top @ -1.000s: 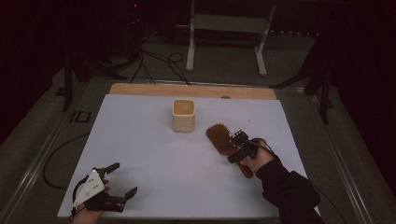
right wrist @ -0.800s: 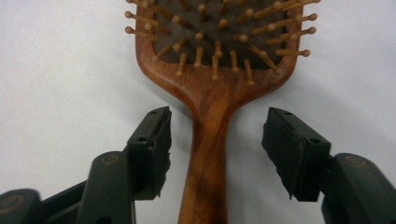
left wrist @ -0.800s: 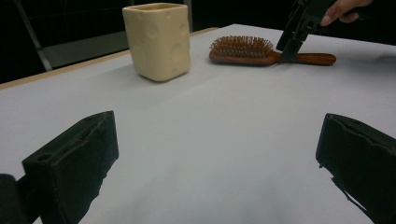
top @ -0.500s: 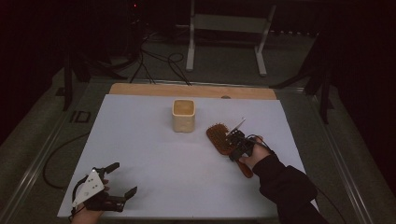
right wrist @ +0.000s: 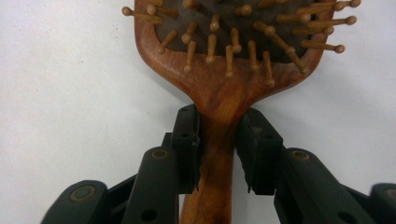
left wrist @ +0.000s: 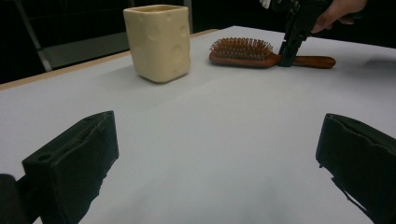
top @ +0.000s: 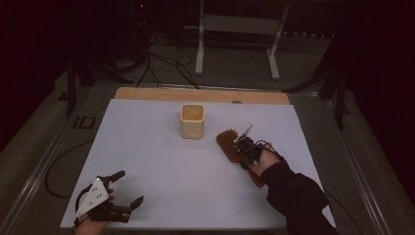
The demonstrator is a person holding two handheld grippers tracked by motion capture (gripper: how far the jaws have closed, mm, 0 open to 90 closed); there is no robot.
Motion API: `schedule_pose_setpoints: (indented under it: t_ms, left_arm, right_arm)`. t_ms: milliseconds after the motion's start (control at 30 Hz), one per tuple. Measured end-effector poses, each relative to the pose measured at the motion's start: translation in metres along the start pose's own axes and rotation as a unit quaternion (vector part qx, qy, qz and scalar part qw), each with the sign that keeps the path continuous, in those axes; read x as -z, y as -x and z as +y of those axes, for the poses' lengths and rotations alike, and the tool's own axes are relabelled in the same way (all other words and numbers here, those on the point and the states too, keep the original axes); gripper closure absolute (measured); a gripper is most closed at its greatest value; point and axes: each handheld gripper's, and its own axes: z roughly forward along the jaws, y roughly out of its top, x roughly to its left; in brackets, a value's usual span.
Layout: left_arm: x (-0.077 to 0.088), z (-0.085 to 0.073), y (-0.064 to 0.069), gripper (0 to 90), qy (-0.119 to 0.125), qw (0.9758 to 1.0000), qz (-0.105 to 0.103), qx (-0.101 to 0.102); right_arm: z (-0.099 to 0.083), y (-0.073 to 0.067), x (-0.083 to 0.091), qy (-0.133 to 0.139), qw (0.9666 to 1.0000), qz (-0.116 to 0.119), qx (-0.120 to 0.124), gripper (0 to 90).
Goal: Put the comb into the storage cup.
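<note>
A wooden hairbrush (top: pixel 229 143) lies bristles up on the white table sheet (top: pixel 161 161), right of centre, also seen in the left gripper view as the hairbrush (left wrist: pixel 240 51). My right gripper (top: pixel 243 159) comes down on the neck of its handle. Its jaws have just been closing, and in the right gripper view both pads of the right gripper (right wrist: pixel 219 119) sit against the sides of the hairbrush (right wrist: pixel 219 88) handle. The brush still rests on the sheet. My left gripper (top: pixel 129 187) stays near the front left corner, and the left gripper (left wrist: pixel 218 126) stands wide open with nothing between its jaws.
A cream square cup (top: pixel 192 121) stands upright behind the middle of the sheet, left of the brush; it is the cup (left wrist: pixel 159 42) ahead of the left jaws. A wooden strip (top: pixel 200 94) borders the far edge. Metal stand legs (top: pixel 235 44) rise beyond the table.
The right hand has shifted slightly toward the brush head and its jaws have come together around the handle's neck. The left gripper, cup and brush have kept still.
</note>
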Motion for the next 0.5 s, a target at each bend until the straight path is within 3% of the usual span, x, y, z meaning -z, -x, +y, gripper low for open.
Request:
schedule_pose_setpoints:
  t_ms: [167,500]
  left_arm:
    - [0.000,0.000,0.000,0.0,-0.002,1.0000,0.000,0.000]
    - [-0.001,-0.001,0.000,0.0,-0.004,1.0000,0.000,0.001]
  right_arm:
    - [-0.003,-0.005,0.000,0.012,0.9999,-0.010,-0.004,72.9]
    - [-0.023,-0.005,0.000,0.081,0.9965,-0.011,-0.015,73.2]
